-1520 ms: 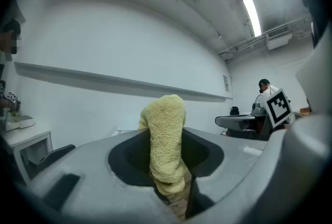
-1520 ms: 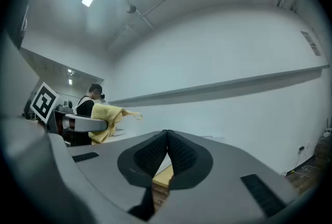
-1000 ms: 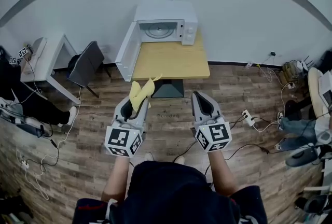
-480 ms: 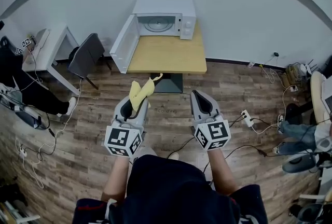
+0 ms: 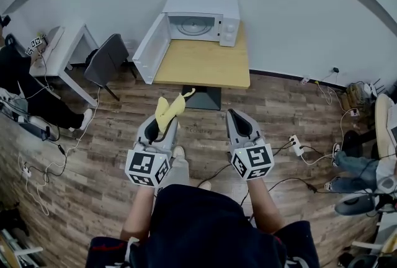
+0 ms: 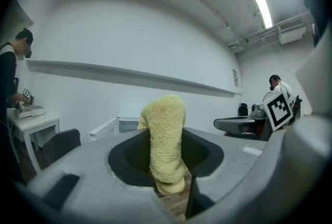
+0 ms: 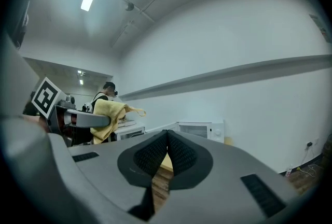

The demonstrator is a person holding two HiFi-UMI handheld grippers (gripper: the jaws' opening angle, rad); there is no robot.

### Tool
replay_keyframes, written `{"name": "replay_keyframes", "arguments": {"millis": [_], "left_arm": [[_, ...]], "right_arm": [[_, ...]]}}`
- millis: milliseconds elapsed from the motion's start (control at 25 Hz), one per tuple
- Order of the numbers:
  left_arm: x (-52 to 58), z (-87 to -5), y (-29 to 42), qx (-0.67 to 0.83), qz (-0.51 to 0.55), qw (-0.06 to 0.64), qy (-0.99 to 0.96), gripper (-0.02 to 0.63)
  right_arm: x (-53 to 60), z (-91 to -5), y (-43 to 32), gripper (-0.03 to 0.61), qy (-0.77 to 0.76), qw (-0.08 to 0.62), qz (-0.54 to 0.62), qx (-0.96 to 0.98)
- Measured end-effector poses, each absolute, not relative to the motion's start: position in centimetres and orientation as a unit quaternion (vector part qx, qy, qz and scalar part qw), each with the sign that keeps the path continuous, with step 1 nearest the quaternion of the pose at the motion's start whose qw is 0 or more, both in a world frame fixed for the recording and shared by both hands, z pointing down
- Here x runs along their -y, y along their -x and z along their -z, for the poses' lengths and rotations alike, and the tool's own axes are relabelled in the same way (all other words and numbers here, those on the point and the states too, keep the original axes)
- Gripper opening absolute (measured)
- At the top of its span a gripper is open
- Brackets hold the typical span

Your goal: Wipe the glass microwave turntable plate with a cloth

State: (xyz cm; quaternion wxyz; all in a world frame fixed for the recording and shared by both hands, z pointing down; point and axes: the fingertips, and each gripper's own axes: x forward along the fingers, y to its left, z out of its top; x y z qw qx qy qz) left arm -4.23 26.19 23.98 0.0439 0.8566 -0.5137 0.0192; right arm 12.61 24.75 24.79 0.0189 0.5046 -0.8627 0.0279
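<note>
1. Cloth [image 5: 169, 109], yellow and nubbly, is pinched between the fingers of my left gripper [image 5: 164, 129]. It stands up out of them and flops over at the top (the left gripper view shows it filling the whole gap between the fingers).
2. My right gripper [image 5: 237, 119] has its fingers pressed together with nothing between them, the ribbed pads meeting in one seam.
3. I hold both grippers side by side in front of me, roughly level and pointing ahead. They are near each other but not touching, and each carries its marker cube at the back.
4. The glass plate [image 5: 193, 26] lies inside the white microwave [image 5: 202, 15], well apart from both grippers.
5. The microwave door [image 5: 151, 47] hangs wide open to the left.
6. The microwave sits at the far end of a light wooden worktop [image 5: 205, 65], against the white wall, and the near part of the worktop is bare wood.
7. Under my grippers is a plank floor [image 5: 279, 111] with cables trailing across it (a power strip [image 5: 296, 144] lies off to my right).
8. To the left stand a dark chair [image 5: 105, 65] and a white desk [image 5: 62, 49], with a person in dark clothes at the frame edge.
</note>
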Motion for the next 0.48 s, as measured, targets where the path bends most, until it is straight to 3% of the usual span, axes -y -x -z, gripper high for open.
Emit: {"name": "replay_keyframes", "arguments": {"millis": [480], "left_arm": [[-19.5,-25.1,4.9,0.51,-0.021,0.058,-0.858,0.132]], "right_arm": [[-18.3,-26.0,-11.3,0.011,-0.498,0.036,-0.033,0.865]]}}
